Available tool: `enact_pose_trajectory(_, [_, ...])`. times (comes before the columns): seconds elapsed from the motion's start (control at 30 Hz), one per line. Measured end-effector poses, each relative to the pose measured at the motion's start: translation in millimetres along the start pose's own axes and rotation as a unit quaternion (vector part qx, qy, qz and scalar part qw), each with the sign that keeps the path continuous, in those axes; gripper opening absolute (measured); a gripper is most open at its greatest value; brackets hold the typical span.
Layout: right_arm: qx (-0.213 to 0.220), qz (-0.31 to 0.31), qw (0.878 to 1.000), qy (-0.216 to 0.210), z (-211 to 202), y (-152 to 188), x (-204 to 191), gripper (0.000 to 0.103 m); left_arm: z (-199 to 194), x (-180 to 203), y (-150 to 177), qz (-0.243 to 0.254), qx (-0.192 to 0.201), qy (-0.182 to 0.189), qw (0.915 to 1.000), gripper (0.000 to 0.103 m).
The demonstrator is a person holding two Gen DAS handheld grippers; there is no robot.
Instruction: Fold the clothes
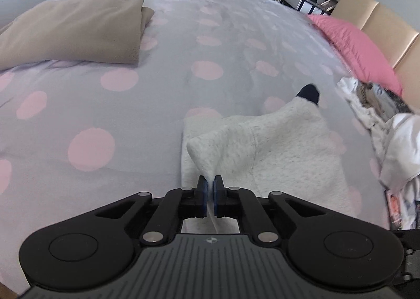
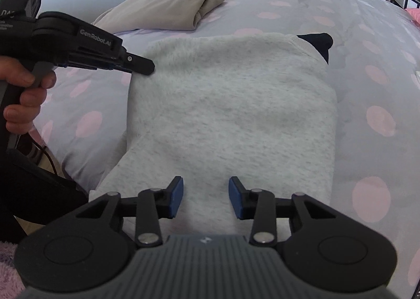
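Observation:
A light grey sweater [image 2: 231, 104] lies partly folded on the bed, with a dark cuff [image 2: 320, 41] poking out at its far right corner. My left gripper [image 1: 210, 186] is shut on a pinch of the sweater [image 1: 262, 146], which rises into a small peak at the blue pads. In the right wrist view the left gripper [image 2: 148, 66] grips the sweater's far left edge, with a person's hand [image 2: 26, 83] on its handle. My right gripper [image 2: 206, 188] hovers open over the sweater's near edge, and its pads stand apart from the cloth.
A folded beige garment [image 1: 71, 33] lies at the far left of the bed's dotted grey cover [image 1: 118, 115]. A pink pillow [image 1: 362, 49] and a pile of loose clothes [image 1: 380, 120] sit at the right. The bed's edge and a cable [image 2: 50, 157] are at the near left.

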State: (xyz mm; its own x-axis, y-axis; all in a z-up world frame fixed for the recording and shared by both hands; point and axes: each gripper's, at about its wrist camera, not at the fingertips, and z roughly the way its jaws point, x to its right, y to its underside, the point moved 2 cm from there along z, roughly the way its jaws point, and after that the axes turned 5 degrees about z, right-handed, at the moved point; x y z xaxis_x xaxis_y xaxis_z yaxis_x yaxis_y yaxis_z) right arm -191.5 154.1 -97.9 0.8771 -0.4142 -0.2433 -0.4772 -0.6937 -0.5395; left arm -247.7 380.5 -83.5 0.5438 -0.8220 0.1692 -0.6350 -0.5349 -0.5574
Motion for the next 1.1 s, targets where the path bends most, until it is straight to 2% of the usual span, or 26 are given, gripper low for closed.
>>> enact_pose_trajectory(0.1, [-0.007, -0.006, 1.0, 0.0, 18, -5, -5, 0.042, 32, -12, 8, -0.015, -0.02, -0.007, 0.9997, 0.003])
enact_pose_trajectory(0.2, [-0.018, -0.022, 0.999, 0.026, 43, -4, -11, 0.042, 56, -16, 18, -0.017, -0.032, -0.011, 0.9993, 0.003])
enact_pose_trajectory(0.37, [-0.023, -0.038, 0.998, 0.044, 63, -1, -20, 0.043, 58, -11, 21, -0.003, -0.031, -0.018, 0.9993, 0.004])
enact_pose_trajectory(0.5, [-0.023, -0.02, 0.999, 0.03, 50, -1, -17, 0.042, 37, -8, 17, -0.002, -0.016, -0.015, 0.9998, 0.012])
enact_pose_trajectory(0.6, [0.0, -0.02, 0.999, 0.031, 28, -5, -19, 0.041, 20, -5, 11, 0.003, 0.001, -0.025, 0.9997, 0.019])
enact_pose_trajectory(0.77, [0.05, -0.017, 0.996, 0.066, -9, -20, -7, 0.041, -1, 10, -12, 0.022, 0.036, -0.021, 0.9989, 0.02])
enact_pose_trajectory(0.93, [0.069, 0.002, 0.992, 0.105, -22, -36, 29, 0.042, -1, 39, -33, 0.07, 0.056, -0.004, 0.996, 0.02])
enact_pose_trajectory(1.03, [0.068, -0.01, 0.991, 0.116, -21, -46, 45, 0.042, 7, 50, -38, 0.082, 0.063, 0.013, 0.9945, 0.02])
enact_pose_trajectory(1.1, [0.067, -0.015, 0.991, 0.116, -20, -53, 56, 0.042, 16, 55, -38, 0.092, 0.052, 0.016, 0.9943, 0.019])
